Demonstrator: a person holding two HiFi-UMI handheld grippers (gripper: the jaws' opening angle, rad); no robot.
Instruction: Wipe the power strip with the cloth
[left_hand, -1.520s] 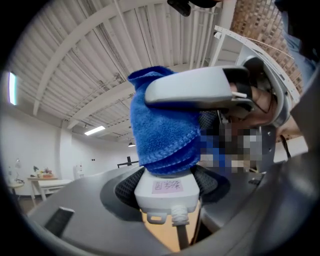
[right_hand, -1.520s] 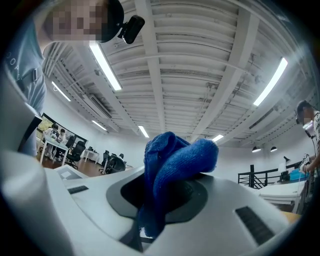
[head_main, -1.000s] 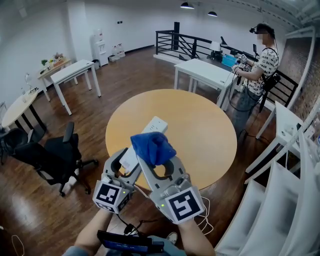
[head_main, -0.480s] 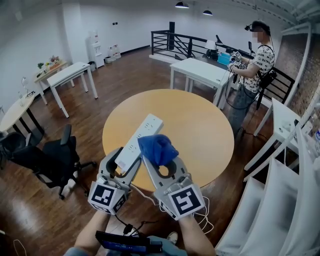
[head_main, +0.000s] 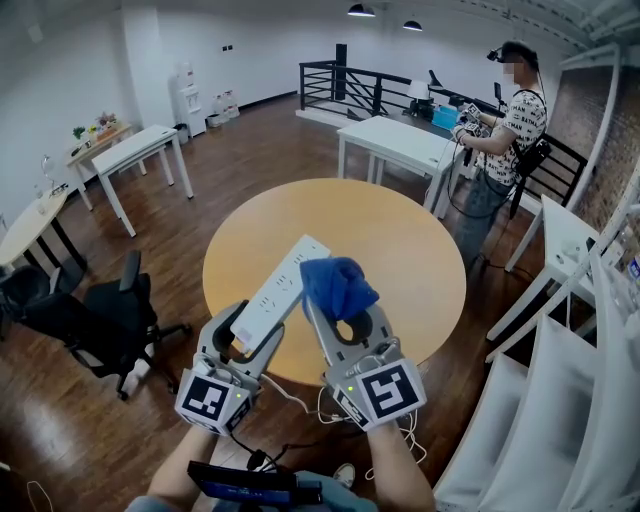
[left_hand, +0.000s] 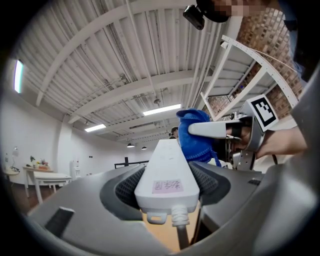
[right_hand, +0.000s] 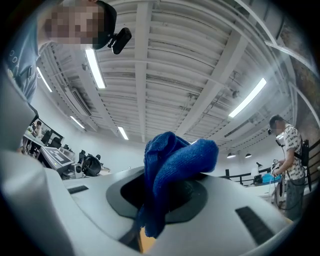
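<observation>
My left gripper (head_main: 262, 322) is shut on the cord end of a white power strip (head_main: 280, 290), which sticks out up and away over the round table. In the left gripper view the strip (left_hand: 167, 172) lies clamped between both jaws, its cable hanging below. A bunched blue cloth (head_main: 338, 284) sits in my right gripper (head_main: 338, 302), which is shut on it. The cloth is just right of the strip's far end, close beside it. The right gripper view shows the cloth (right_hand: 172, 175) bulging above the jaws. From the left gripper view the cloth (left_hand: 197, 137) and right gripper (left_hand: 215, 130) appear beyond the strip.
Both grippers hover over the near edge of a round wooden table (head_main: 400, 250). The strip's cable (head_main: 300, 400) trails down to the floor. A black office chair (head_main: 105, 315) stands at left. White tables (head_main: 400, 140) and a person (head_main: 505, 125) are beyond. White railing (head_main: 560, 380) is at right.
My right gripper with the cloth has shifted to the right, off the strip's middle to beside its far end. The left gripper and the strip have hardly moved.
</observation>
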